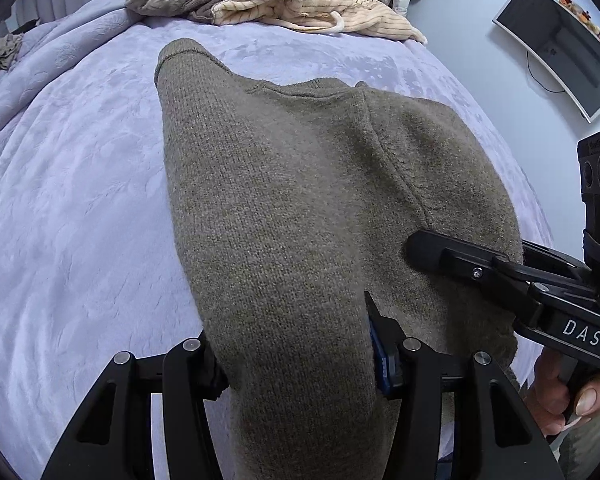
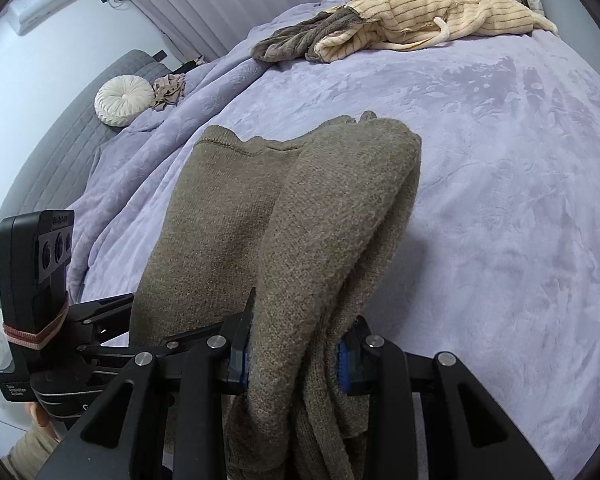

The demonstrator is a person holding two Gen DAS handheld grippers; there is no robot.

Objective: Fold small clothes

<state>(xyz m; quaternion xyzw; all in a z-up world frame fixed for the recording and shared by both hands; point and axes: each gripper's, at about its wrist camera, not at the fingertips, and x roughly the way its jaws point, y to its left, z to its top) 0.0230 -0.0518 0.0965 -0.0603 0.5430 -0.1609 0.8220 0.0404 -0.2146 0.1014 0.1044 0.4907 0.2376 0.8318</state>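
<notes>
Sweater [image 1: 284,200], olive knit, hangs from both my tools with its far end trailing on the lavender bedspread [image 1: 80,200]. Left tool [image 1: 296,356] is part-open and clamped on a thick bundle of the near edge. Right tool [image 2: 296,354] is narrower, pinching a bunched, doubled layer. Step in hand, I judge: carrying the near edge over the body to make a fold. Next move calls for both tools to travel together and keep the edge taut, then lower it square onto the far part before letting go. Nothing blocks the near bedspread. Farther off, well apart, lies a striped cream garment [image 2: 440,12] beside a grey-brown one [image 2: 308,36]. At the left edge sits a round white cushion [image 2: 123,100].
</notes>
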